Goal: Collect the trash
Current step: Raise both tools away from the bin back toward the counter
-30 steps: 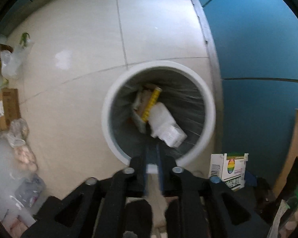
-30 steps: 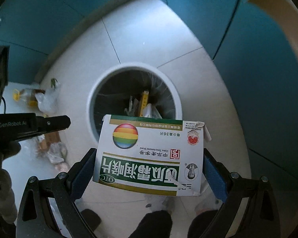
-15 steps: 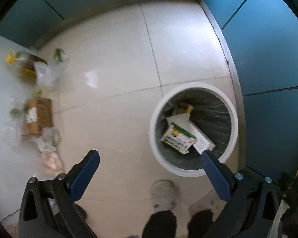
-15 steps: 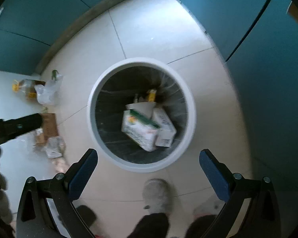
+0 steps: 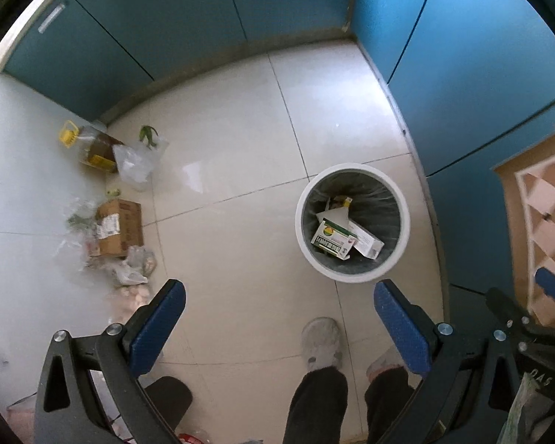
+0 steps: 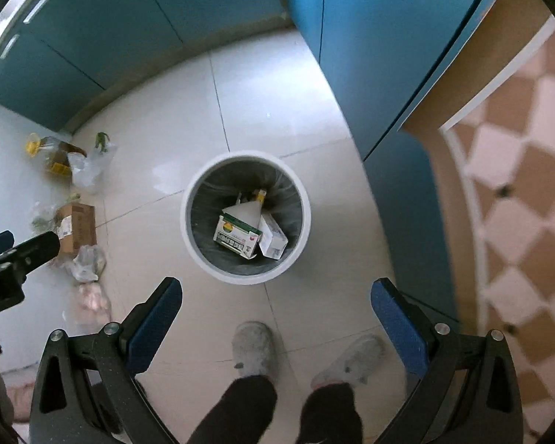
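Pale floor tiles (image 5: 240, 140) run up to teal cabinets. Nearest, both grippers hang wide and empty: the left gripper (image 5: 277, 301) and the right gripper (image 6: 275, 298), which a second ago clamped the green-and-white medicine box (image 6: 237, 236). That box now lies inside the white bin (image 6: 188, 236), so one item is done. Farther left, a cardboard box (image 5: 120, 227), plastic bags (image 5: 135, 164) and an oil bottle (image 5: 92, 148) still litter the floor.

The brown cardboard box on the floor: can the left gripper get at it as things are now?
Probably yes. The left gripper is open and empty, and the cardboard box lies uncovered on top, with only plastic bags beside it. It would have to come down first.
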Tool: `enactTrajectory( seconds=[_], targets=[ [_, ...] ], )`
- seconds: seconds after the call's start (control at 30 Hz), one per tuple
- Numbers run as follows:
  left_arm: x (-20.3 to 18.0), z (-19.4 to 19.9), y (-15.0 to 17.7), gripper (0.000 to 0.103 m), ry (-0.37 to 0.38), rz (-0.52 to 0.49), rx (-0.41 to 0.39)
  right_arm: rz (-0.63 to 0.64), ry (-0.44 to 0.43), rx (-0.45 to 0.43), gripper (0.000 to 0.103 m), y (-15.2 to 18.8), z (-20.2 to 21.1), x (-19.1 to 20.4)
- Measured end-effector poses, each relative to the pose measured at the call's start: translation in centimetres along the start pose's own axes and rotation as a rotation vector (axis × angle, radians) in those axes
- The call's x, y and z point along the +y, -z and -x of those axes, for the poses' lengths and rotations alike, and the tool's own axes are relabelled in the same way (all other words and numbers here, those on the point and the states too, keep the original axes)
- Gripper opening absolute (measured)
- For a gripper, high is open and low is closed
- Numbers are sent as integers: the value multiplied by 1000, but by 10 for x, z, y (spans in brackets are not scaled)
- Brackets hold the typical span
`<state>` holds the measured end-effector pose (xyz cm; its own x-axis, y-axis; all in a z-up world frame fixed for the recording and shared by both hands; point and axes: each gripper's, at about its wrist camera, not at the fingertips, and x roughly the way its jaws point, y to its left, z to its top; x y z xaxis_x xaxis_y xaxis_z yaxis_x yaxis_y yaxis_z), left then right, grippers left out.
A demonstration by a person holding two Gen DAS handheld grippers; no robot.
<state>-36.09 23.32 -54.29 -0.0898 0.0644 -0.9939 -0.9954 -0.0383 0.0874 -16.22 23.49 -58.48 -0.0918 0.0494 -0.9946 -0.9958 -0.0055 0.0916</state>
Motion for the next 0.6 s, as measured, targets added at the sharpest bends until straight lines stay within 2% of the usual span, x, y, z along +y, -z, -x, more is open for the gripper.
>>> enactTrajectory(
  seconds=[0.33, 0.6],
  targets=[
    [5, 137, 33, 103, 40, -1, -89, 35, -15, -90, 103, 25, 172, 11],
    [14, 223, 57, 103, 58, 18, -165, 31, -55, -190, 103, 47, 298, 15]
  ],
)
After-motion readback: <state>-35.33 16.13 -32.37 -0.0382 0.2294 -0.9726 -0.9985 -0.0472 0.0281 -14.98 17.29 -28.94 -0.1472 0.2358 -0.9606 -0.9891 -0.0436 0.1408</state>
